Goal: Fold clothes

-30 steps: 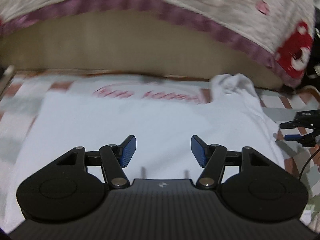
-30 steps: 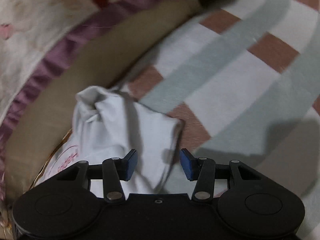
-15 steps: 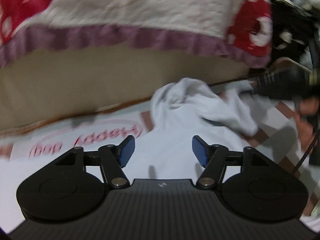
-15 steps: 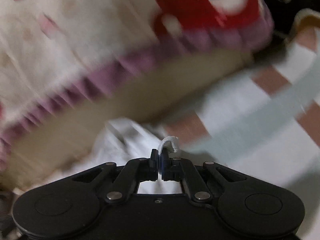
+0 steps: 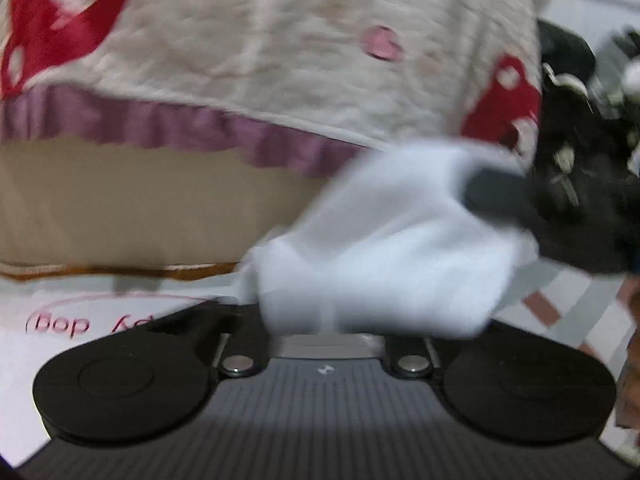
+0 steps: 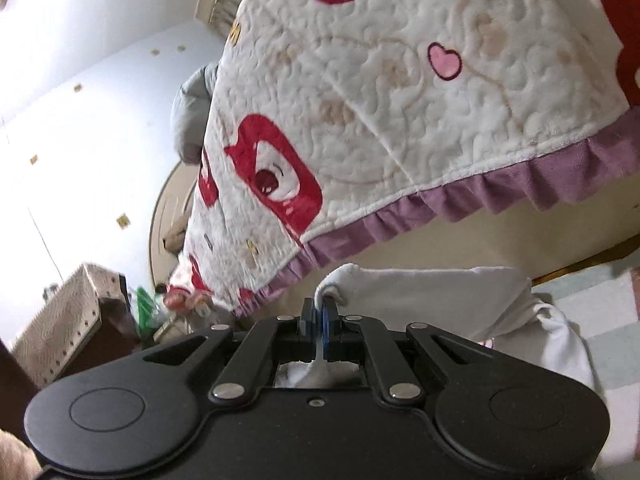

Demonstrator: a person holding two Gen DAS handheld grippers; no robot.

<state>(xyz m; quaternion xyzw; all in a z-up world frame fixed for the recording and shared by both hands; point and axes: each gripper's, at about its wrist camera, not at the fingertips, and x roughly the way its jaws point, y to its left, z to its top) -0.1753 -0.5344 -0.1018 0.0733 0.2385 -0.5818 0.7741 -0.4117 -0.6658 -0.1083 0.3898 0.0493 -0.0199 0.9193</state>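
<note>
Left wrist view showed the white T-shirt (image 5: 384, 248) lifted in a bunched, blurred fold just below the quilted blanket (image 5: 280, 52), whose purple frill hung above it. Part of the shirt lay flat below the blanket, with curved red lettering upside down. The left tongs (image 5: 324, 320) had their tips buried under the raised cloth; their arms were drawn in and they had shut on the shirt. At the far end of the fold, below the blanket's right corner, the dark right tongs (image 5: 492, 196) pinched the fabric. Right wrist view had the right tongs (image 6: 319, 312) fully closed on a thin white edge of the T-shirt (image 6: 440, 292), which stretched taut beneath the blanket (image 6: 400, 100) frill and sagged in soft wrinkles toward the checked bed sheet (image 6: 600, 312).
</note>
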